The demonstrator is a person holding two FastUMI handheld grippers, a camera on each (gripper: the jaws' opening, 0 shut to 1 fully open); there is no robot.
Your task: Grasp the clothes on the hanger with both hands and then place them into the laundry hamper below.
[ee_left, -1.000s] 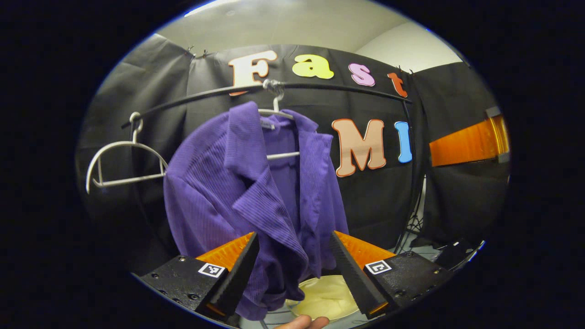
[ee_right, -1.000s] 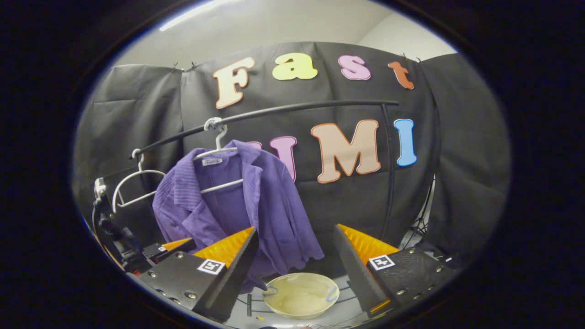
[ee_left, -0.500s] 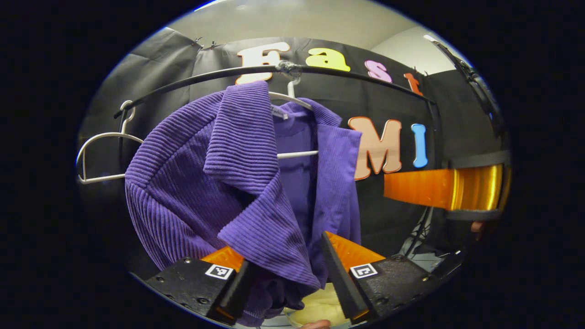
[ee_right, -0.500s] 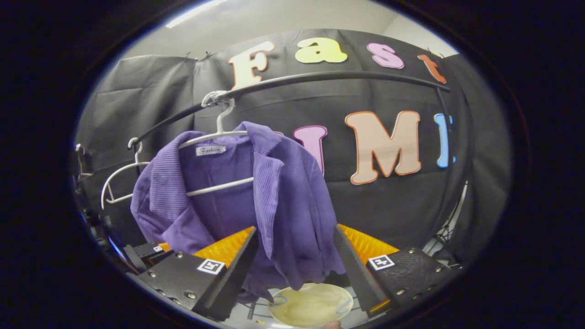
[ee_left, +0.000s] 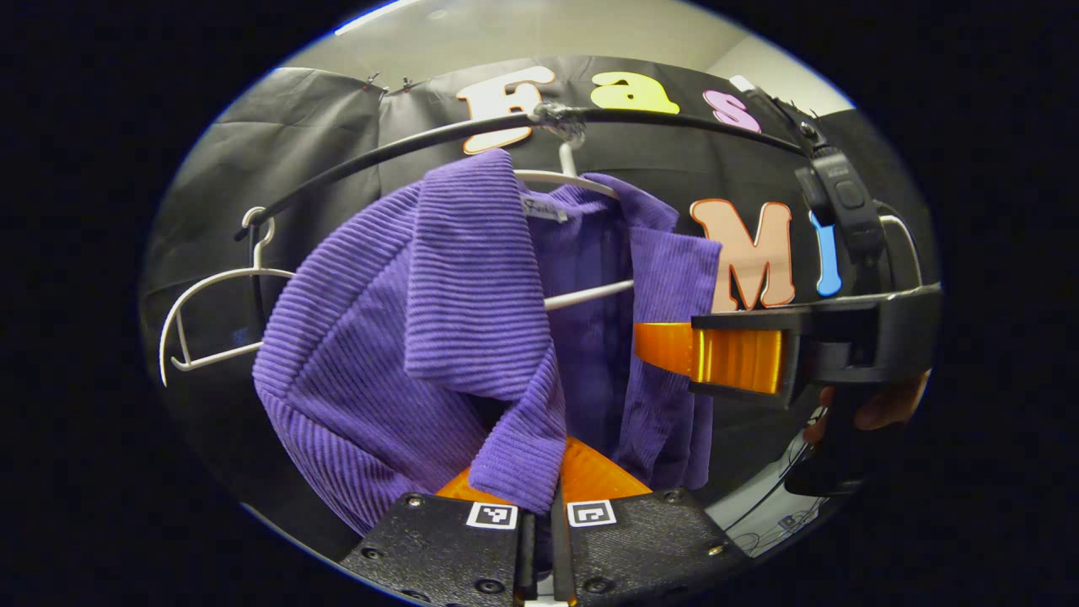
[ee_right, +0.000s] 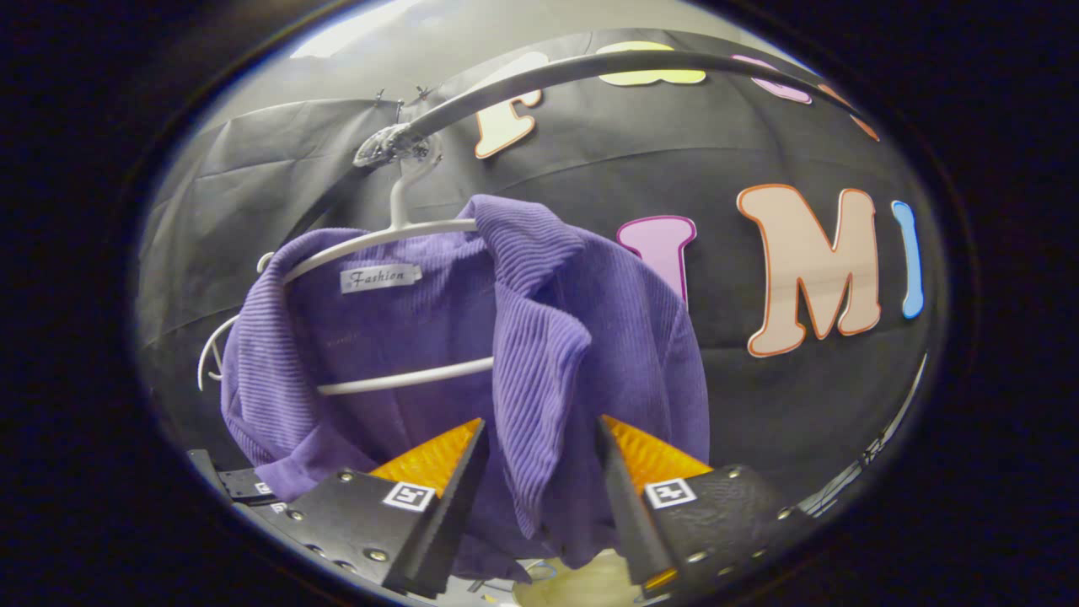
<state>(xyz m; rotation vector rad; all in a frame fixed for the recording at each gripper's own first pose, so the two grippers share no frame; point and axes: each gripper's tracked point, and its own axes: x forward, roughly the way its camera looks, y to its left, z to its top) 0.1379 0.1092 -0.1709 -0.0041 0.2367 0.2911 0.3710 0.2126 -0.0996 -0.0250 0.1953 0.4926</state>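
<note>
The purple ribbed jacket [ee_left: 405, 337] hangs on a white hanger [ee_left: 582, 295] hooked over the black curved rail [ee_left: 379, 156], its collar folded outward and its front open. In the right gripper view the same jacket [ee_right: 607, 337] drapes from the hanger [ee_right: 405, 379], a white label [ee_right: 379, 277] at the neck.

An empty white hanger [ee_left: 211, 295] hangs further along the rail, apart from the jacket.

Left claw [ee_left: 539, 506]: closed, both fingers pressed together on the lower tip of the jacket's near lapel.

Right claw [ee_right: 539, 472]: fingers spread apart, straddling the jacket's other front edge, which hangs between them; contact with the pads cannot be determined. In the left gripper view the right claw [ee_left: 674, 350] reaches sideways against the far front panel, held by a hand [ee_left: 877, 409].

A pale rounded rim of the laundry hamper [ee_right: 582, 586] sits below the jacket
</note>
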